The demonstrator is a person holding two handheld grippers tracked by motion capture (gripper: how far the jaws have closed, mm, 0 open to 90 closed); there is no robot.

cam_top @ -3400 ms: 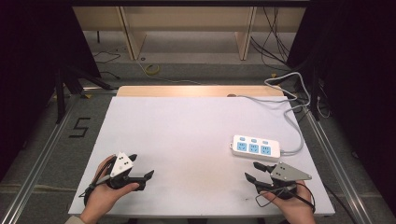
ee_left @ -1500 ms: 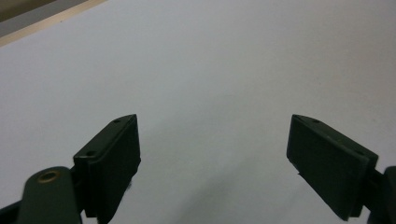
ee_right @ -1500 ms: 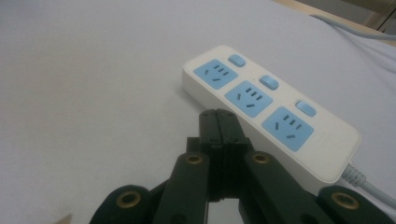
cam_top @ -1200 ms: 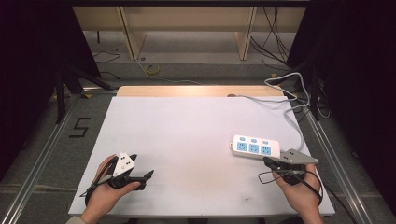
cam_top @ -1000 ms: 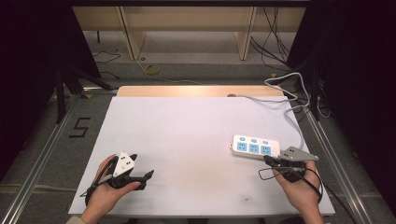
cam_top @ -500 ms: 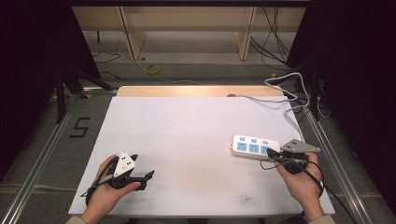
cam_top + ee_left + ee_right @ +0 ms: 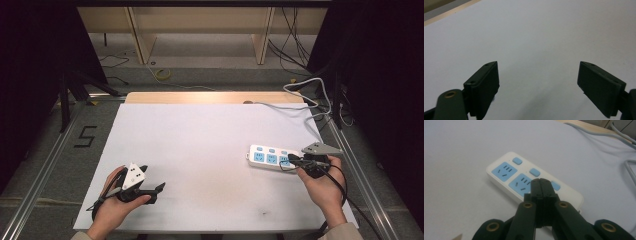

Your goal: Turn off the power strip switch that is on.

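White plastic power strip with blue sockets [image 7: 271, 158] lies near your table's [image 7: 200, 140] right edge. Your right gripper [image 7: 541, 185] hovers over it, jaws pressed together, holding nothing. Your left gripper [image 7: 537, 82] sits by the front-left corner, jaws wide apart, empty.

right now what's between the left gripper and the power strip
Nothing: in the high view, bare white table runs from the left gripper to the power strip.

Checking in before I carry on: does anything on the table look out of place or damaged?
Nothing stands out. The power strip lies flat and intact, slightly angled near the table's right edge. The shut right claw hovers over its sockets.
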